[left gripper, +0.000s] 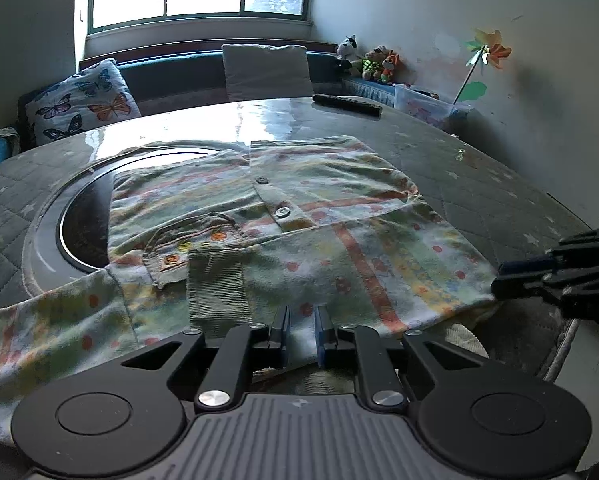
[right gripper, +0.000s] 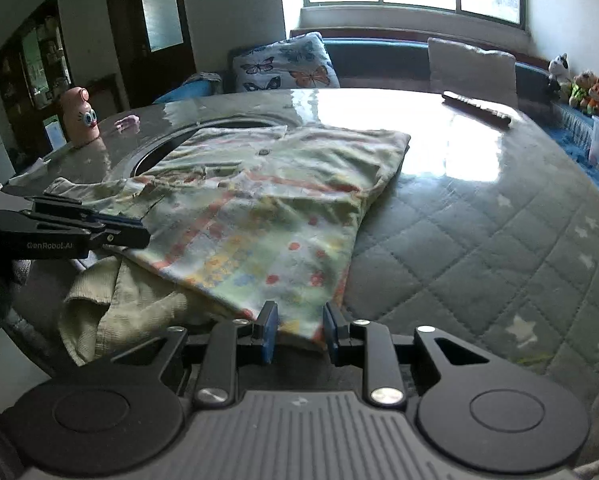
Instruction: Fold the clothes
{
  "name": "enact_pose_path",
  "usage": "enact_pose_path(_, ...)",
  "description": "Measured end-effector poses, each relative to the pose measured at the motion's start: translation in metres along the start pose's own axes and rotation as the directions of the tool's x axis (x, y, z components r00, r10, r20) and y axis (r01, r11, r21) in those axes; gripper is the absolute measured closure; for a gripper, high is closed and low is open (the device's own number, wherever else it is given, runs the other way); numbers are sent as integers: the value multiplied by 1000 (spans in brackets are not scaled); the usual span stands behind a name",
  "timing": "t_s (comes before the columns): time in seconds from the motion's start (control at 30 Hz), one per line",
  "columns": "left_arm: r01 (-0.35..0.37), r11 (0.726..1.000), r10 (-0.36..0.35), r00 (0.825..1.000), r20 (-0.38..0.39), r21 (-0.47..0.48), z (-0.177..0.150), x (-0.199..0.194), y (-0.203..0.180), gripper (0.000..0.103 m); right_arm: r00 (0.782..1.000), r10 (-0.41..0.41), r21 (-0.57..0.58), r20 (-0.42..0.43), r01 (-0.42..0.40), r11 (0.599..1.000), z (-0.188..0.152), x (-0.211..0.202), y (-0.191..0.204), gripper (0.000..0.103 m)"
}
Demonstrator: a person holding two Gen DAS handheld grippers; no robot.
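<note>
The patterned shirt (left gripper: pixel 283 216) lies partly folded on the round table (right gripper: pixel 479 220), its far part over the dark inset ring (left gripper: pixel 71 216) and its near hem at the table's front rim, with bare quilted cover stretching wide to the right and a remote (right gripper: pixel 477 109) well beyond it. The left gripper (left gripper: pixel 302 330) sits at the near hem, fingers a narrow gap apart with cloth between them, though whether they pinch it I cannot tell. The right gripper (right gripper: pixel 299 330) stands wider apart, astride the shirt's near corner, not closed on it.
</note>
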State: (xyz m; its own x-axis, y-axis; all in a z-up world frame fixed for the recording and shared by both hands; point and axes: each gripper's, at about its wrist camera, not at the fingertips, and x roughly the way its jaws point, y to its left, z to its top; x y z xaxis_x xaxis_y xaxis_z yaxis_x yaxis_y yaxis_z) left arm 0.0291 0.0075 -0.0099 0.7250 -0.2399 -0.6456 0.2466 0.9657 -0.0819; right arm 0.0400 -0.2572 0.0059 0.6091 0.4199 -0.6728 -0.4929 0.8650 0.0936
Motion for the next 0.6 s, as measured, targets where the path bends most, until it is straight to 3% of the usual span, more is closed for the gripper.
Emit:
enact_pose_path(0.33,-62,996,62,998,11,-69,-7,-17,23,87,1000,27,-59,12,-26,998,20,24,9,79)
enact_pose_path(0.6,-175,970,180,983,18,-169,-16,-40,59,80,1000,-16,-43,16,17,999,48,69,-2,79)
